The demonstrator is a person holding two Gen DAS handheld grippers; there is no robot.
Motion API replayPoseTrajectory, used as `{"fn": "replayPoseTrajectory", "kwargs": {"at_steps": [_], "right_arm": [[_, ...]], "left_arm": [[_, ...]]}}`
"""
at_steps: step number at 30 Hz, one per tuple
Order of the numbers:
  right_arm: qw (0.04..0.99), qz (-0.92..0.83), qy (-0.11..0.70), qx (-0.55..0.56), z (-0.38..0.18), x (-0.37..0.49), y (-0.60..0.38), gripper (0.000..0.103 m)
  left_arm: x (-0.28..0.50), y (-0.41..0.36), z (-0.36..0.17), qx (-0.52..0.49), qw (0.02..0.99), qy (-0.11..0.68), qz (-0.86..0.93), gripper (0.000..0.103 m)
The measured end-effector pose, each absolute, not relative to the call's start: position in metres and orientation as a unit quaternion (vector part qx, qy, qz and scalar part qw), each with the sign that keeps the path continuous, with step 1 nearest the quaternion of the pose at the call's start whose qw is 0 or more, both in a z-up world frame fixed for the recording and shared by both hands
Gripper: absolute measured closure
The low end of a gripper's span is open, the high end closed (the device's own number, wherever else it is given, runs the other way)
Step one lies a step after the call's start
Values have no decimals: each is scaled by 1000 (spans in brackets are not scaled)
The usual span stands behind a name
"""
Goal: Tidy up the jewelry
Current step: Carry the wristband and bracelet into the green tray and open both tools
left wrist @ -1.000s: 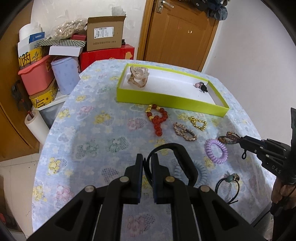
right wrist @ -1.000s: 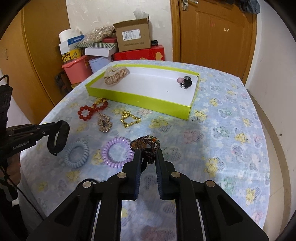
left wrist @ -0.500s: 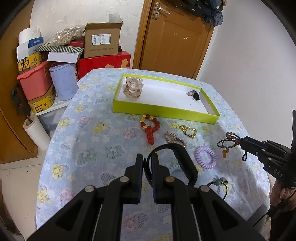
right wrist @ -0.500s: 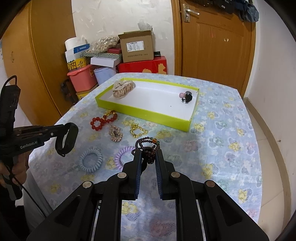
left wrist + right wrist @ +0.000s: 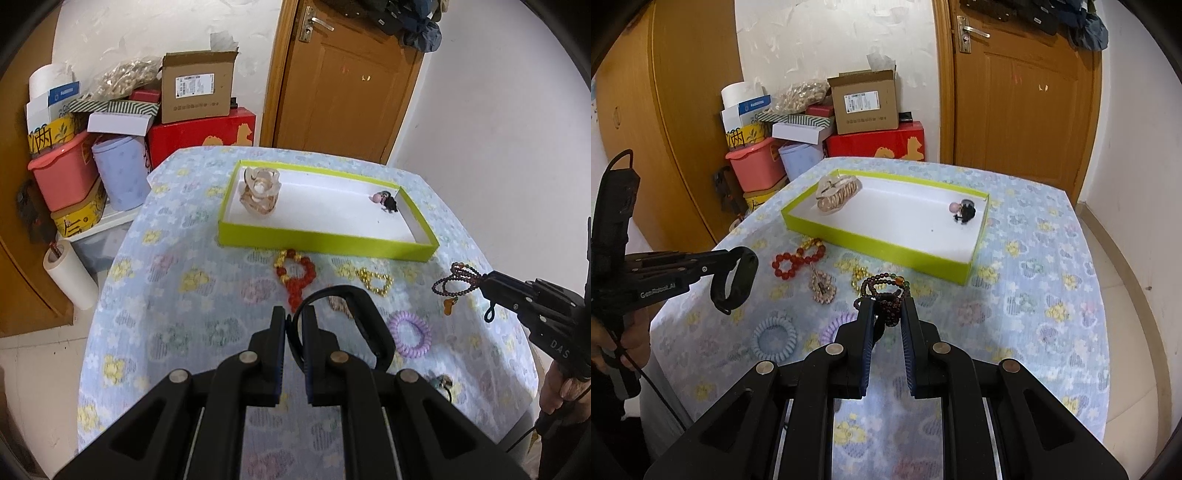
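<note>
The left gripper (image 5: 294, 325) clamps a black band (image 5: 365, 317); the right gripper (image 5: 887, 314) pinches a dark beaded bracelet (image 5: 884, 291), both above the worktop (image 5: 1015, 295), short of the green tray (image 5: 894, 251).

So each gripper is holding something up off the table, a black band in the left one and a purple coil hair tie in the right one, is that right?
Not quite. The right gripper holds a dark beaded bracelet, as the right wrist view shows. The purple coil hair tie lies on the table. The left gripper does hold the black band.

Home room: wooden door (image 5: 1023, 96), floral-clothed table (image 5: 1027, 295), stacked boxes (image 5: 864, 101).
</note>
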State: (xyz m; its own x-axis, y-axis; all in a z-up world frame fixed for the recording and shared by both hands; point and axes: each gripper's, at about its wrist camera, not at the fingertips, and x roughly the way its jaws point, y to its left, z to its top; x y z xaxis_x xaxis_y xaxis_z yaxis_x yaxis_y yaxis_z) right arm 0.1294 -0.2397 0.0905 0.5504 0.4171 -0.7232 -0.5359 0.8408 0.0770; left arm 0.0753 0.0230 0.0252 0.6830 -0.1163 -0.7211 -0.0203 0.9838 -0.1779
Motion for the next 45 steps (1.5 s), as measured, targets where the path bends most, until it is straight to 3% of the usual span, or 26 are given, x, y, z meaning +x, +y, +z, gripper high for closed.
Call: {"fn": "replayPoseTrajectory", "kwargs": {"at_steps": [20,34,45], "right_arm": [[890,256,372,-67,100,212,-230,88],[882,229,409,-49,62,280,-227,88],[878,208,426,-65,38,299,-224,88]], "left_arm": [[194,30,42,-65,916,396,-25,94],[287,3,10,-24,901,432,-25,94],[316,-3,-13,-5,892,453,-9,94]]}}
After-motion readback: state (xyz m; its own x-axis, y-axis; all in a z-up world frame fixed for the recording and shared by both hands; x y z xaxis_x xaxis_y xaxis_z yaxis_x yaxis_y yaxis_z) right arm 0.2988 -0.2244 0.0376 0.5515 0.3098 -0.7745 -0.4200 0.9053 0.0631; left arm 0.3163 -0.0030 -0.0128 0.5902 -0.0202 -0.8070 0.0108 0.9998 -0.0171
